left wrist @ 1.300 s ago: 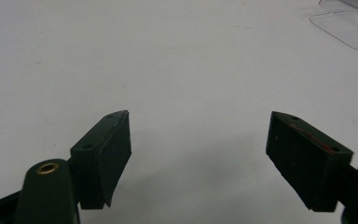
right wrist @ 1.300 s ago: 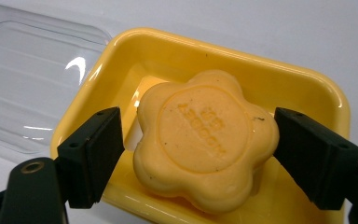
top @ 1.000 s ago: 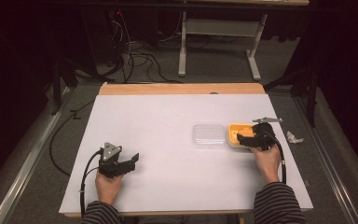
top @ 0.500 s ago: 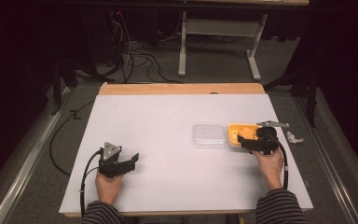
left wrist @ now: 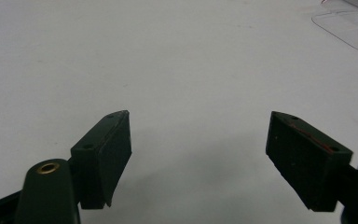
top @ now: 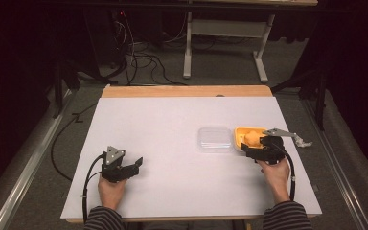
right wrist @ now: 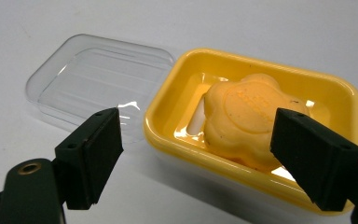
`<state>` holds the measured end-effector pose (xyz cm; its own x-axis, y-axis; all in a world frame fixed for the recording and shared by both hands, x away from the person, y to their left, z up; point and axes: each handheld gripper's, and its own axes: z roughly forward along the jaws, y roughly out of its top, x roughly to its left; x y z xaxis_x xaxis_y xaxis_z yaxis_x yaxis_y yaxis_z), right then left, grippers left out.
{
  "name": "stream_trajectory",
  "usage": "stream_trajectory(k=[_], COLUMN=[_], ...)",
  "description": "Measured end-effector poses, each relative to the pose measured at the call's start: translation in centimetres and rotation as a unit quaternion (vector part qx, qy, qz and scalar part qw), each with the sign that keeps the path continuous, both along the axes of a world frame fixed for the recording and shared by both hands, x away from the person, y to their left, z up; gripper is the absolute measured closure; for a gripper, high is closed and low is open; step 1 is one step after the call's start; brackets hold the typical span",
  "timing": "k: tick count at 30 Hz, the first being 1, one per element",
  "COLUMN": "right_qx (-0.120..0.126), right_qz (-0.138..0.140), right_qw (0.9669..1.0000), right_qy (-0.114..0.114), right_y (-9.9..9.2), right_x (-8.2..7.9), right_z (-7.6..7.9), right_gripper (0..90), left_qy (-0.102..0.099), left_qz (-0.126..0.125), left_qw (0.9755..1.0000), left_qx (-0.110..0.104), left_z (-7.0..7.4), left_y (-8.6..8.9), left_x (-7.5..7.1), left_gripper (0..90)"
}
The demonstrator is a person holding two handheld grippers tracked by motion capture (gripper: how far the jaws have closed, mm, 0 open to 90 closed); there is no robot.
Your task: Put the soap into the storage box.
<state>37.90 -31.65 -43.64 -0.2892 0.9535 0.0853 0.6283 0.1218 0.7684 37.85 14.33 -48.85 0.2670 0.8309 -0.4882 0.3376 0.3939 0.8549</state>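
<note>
Both my tools gape wide — the left tool (top: 135,164) over bare table (top: 172,124), the right tool (right wrist: 200,154) at the yellow soap dish (right wrist: 261,88) — gripping nothing.

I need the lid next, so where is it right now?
In the high view the clear lid lies flat on the table's right half, against the left side of the yellow dish, ahead of the right tool.

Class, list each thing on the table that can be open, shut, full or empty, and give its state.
yellow soap dish: open, lid off, holds a soap.
orange soap: lying in the dish, not gripped.
clear lid: off, lying flat beside the dish.
left gripper: open, nothing between its jaws.
right gripper: open, at the dish.
</note>
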Motion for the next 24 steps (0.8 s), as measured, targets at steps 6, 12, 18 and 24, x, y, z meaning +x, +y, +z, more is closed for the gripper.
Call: stream_trajectory(k=[6, 12, 18, 24], right_qx=[0.007, 0.008, 0.014, 0.015], right_qz=[0.009, 0.010, 0.014, 0.021], right_qw=[0.9999, 0.9999, 0.9996, 0.9993], right_qy=[-0.005, -0.011, -0.022, -0.029], right_y=[0.5, 0.8, 1.2, 1.8], right_x=[-0.6, -1.3, -2.1, -2.5], right_z=[0.0, 0.0, 0.3, 0.3], right_gripper=[15.2, 15.1, 15.3, 16.2], left_qy=[0.001, 0.000, 0.001, 0.001], left_qz=[0.001, 0.001, 0.000, 0.001], left_qw=[1.0000, 1.0000, 1.0000, 1.0000], left_qx=[0.000, -0.002, -0.001, 0.000], left_z=[0.0, 0.0, 0.0, 0.0], left_y=[0.0, 0.0, 0.0, 0.0], left_x=[0.0, 0.0, 0.0, 0.0], left_gripper=[22.5, 22.4, 22.4, 22.5])
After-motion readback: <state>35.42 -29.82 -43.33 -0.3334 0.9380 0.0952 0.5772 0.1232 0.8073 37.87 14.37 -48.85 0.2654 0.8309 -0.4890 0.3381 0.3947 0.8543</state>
